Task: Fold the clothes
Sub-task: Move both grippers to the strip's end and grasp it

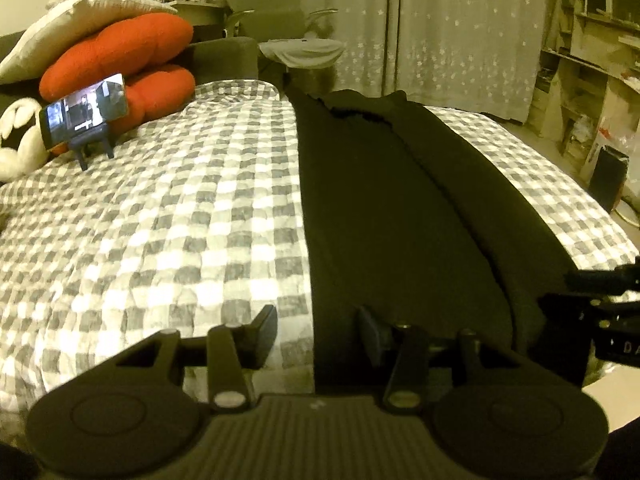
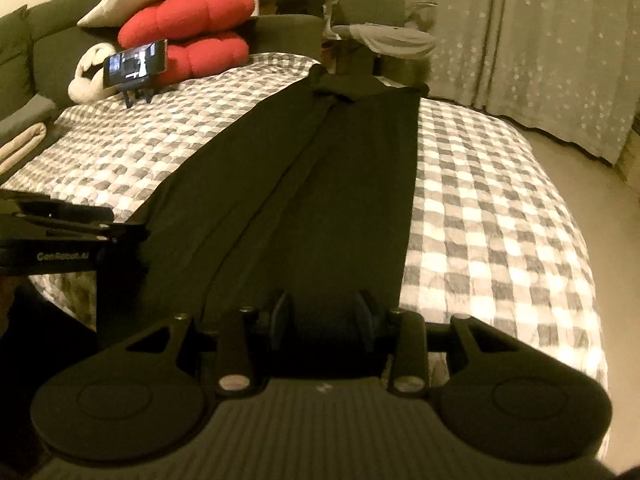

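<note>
Trousers [image 1: 400, 216], black and matt, lie stretched lengthwise on the bed [image 1: 160, 216], running away from me toward its far edge, one long seam or fold line down the middle. The fabric looks smooth and flat, with a slightly ragged edge at the far end.

Going left to right: a white plush toy [image 1: 16, 140] sits at the far left, then a phone [image 1: 86, 110] propped on a small dark stand, its screen lit. Behind it are two puffy red cushions [image 1: 120, 56] stacked under a cream pillow [image 1: 76, 20]. The bedcover is a grey-and-white check, crinkled and quilted.

My left gripper [image 1: 318, 330] hangs low over the near end, fingers well apart and holding nothing; its left finger is over the check cover, its right finger over the trousers' left edge. In the right wrist view the trousers [image 2: 320, 184] fill the middle, and my right gripper [image 2: 322, 320] sits at their near end with its jaws parted around dark cloth; I cannot tell whether it grips any. The left gripper [image 2: 72, 240] shows at that view's left edge, beside the trousers.

A pale curtain [image 1: 460, 40] dotted with small stars hangs beyond the bed, and wooden shelves [image 1: 592, 80] stand on the right.
</note>
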The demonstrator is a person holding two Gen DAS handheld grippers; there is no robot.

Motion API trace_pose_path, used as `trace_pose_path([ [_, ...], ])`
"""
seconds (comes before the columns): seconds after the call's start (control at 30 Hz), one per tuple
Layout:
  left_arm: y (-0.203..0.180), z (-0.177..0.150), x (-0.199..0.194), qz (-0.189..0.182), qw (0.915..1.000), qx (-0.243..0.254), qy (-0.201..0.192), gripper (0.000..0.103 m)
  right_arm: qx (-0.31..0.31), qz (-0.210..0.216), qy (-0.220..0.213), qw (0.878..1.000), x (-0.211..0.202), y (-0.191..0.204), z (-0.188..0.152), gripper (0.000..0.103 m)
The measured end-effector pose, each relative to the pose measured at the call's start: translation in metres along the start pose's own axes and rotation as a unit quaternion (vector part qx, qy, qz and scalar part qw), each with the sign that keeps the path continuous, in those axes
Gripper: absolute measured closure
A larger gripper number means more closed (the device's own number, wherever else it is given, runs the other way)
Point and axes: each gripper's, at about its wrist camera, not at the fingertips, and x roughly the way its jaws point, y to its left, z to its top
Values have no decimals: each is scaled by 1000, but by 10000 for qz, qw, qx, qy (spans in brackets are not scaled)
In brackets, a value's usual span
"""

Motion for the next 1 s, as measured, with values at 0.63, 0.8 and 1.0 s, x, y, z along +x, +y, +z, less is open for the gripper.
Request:
trace_pose_path([
  [0.63, -3, -19, -15, -293, 9993, 226, -51, 52, 51, -98, 238, 9997, -5, 9, -24, 66],
  [0.8, -4, -25, -19, -330, 9990, 283, -53, 50, 149, -42, 348, 9993, -7, 7, -30, 66],
  [1.0, -4, -30, -16, -422, 9987, 247, 129, 50, 334, 8, 391, 9987, -12, -1, -34, 66],
])
